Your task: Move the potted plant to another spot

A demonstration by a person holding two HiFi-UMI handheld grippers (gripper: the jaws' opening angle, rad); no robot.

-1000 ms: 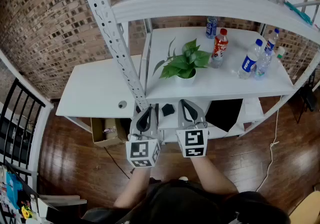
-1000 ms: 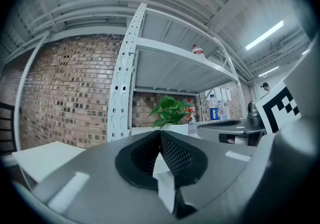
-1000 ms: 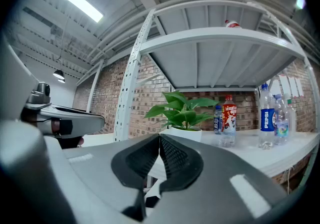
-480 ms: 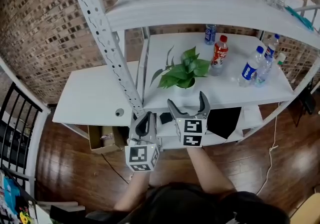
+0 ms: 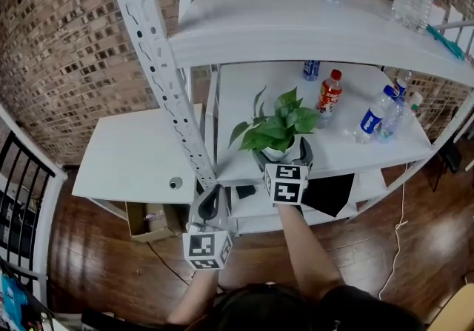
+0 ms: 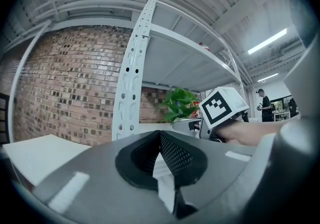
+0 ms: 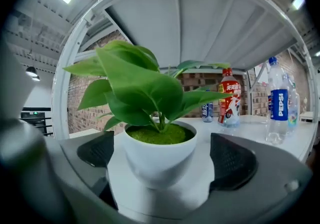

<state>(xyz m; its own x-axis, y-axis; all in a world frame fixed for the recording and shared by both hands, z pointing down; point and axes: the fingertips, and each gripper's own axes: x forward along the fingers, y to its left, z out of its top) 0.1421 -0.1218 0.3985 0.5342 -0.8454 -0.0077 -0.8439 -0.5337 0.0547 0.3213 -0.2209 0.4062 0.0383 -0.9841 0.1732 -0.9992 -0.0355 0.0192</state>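
A potted plant with broad green leaves in a white pot stands near the front edge of the middle shelf. My right gripper reaches in level at the pot. Its jaws are opening, and the pot sits between the two black pads with a gap on each side. My left gripper hangs lower, in front of the shelf and left of the plant, with its jaws together and nothing in them. The left gripper view shows the plant and the right gripper's marker cube off to the right.
Behind the plant stand a red-labelled bottle and blue-labelled bottles. A perforated white post rises on the left. An upper shelf overhangs. A white side table and a cardboard box lie to the left.
My right gripper has moved forward from below the shelf edge up to the pot, and its jaws have gone from shut to wide apart around it. The left gripper shifted slightly.
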